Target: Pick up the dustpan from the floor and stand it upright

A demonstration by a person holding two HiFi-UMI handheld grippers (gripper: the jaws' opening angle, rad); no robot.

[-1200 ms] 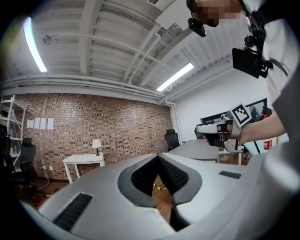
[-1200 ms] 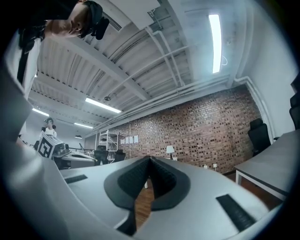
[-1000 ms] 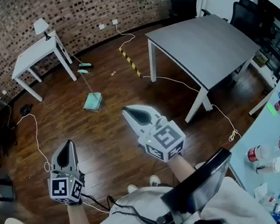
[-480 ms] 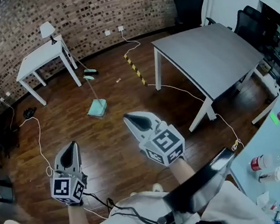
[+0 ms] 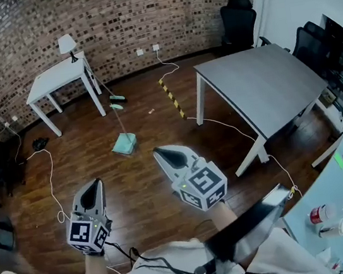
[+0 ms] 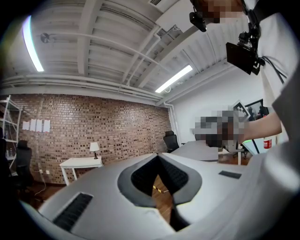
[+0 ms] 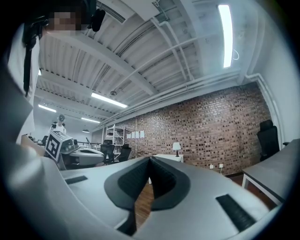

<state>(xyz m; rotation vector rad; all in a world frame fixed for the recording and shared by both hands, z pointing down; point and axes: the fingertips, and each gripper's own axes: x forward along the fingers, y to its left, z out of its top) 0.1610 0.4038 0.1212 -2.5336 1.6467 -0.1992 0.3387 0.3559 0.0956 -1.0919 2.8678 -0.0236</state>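
**Dustpan ahead on the floor, both grippers empty**

Your left gripper and right gripper both have their fingers pressed together on nothing. The mint-green plastic dustpan lies on the dark wooden floor, ahead of you and well apart from both grippers. Its long, thin handle runs away from you toward the white desk. The right gripper looks nearer, with the pan ahead and to its left.
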